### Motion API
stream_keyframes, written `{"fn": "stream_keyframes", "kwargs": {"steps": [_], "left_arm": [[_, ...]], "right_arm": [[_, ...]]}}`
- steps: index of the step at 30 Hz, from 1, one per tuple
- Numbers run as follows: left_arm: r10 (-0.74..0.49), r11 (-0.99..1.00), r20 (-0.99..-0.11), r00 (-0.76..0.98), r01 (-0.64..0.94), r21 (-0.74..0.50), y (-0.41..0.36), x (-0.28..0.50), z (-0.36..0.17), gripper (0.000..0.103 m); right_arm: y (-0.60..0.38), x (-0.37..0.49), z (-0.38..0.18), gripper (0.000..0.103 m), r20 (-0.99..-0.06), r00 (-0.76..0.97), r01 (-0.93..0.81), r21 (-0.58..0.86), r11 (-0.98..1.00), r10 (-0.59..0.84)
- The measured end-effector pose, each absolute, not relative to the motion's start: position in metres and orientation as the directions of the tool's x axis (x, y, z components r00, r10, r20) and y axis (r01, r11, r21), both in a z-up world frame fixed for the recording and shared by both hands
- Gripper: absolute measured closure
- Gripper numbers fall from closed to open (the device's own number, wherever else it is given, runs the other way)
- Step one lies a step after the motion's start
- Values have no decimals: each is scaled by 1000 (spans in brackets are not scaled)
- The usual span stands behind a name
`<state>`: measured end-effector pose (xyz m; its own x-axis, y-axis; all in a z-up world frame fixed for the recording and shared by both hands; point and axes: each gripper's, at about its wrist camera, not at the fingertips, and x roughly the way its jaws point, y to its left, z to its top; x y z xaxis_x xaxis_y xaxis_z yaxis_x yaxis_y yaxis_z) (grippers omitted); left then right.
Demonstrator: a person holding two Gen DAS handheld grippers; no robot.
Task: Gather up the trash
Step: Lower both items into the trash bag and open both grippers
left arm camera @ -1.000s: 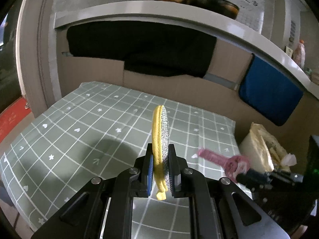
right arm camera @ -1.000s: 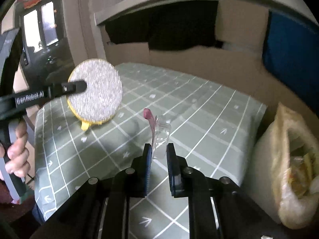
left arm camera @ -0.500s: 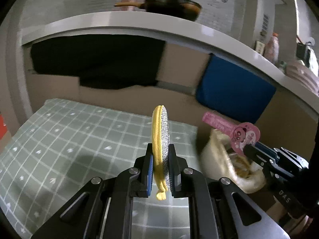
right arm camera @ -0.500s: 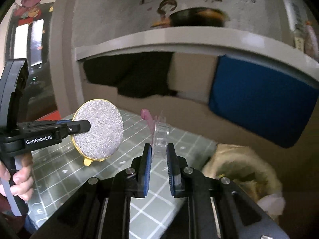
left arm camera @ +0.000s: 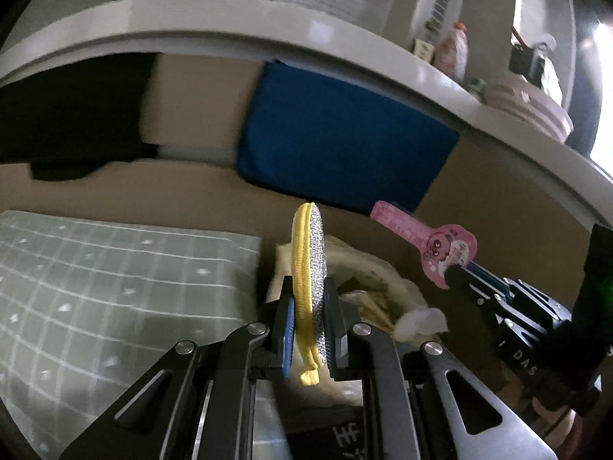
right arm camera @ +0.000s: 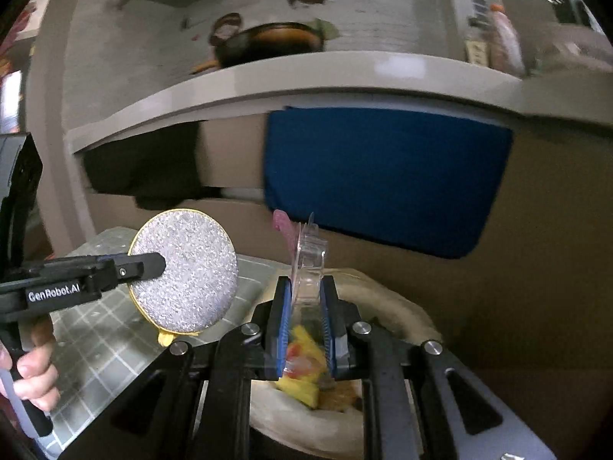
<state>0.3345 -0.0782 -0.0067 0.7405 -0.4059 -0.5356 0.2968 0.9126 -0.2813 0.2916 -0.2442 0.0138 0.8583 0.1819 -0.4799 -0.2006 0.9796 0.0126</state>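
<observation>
We read "GenRobot.AI" in white on the left claw (right arm camera: pixel 153 266), and "DAS" on the right claw's (left arm camera: pixel 454 274) dark body. Wall lettering above the shelf (right arm camera: pixel 345 73) is too blurred to read. Our left claw is pinched on a round scouring pad (left arm camera: pixel 310 268), silver-faced with a yellow rim, standing upright on edge between the pads. Our right claw is pinched on a clear plastic blister pack (right arm camera: pixel 308 272) with a pink card backing, perhaps printed with a cartoon. Both items hang over the open trash bag (right arm camera: pixel 398 306), just beside the green checked worktop (left arm camera: pixel 115 268).
</observation>
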Motion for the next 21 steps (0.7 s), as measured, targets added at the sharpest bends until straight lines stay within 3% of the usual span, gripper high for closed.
{"fn": "stream_keyframes", "kwargs": {"steps": [9,15,21], "left_arm": [[-464,886,-599,653,332,-325,-121,375,-44,90],[-488,873,-674,555,301,-384,-129,401,-83,90],[-484,875,-695,533,300,-379,-129,407,-101,89]], "right_arm": [[-289,306,-13,89,-528,840,-117,47,992,124],[-299,320,-42,89,-585,800,-103,89,991,136],[-303,333,-63,89,-626,765,-91,130,987,153]]}}
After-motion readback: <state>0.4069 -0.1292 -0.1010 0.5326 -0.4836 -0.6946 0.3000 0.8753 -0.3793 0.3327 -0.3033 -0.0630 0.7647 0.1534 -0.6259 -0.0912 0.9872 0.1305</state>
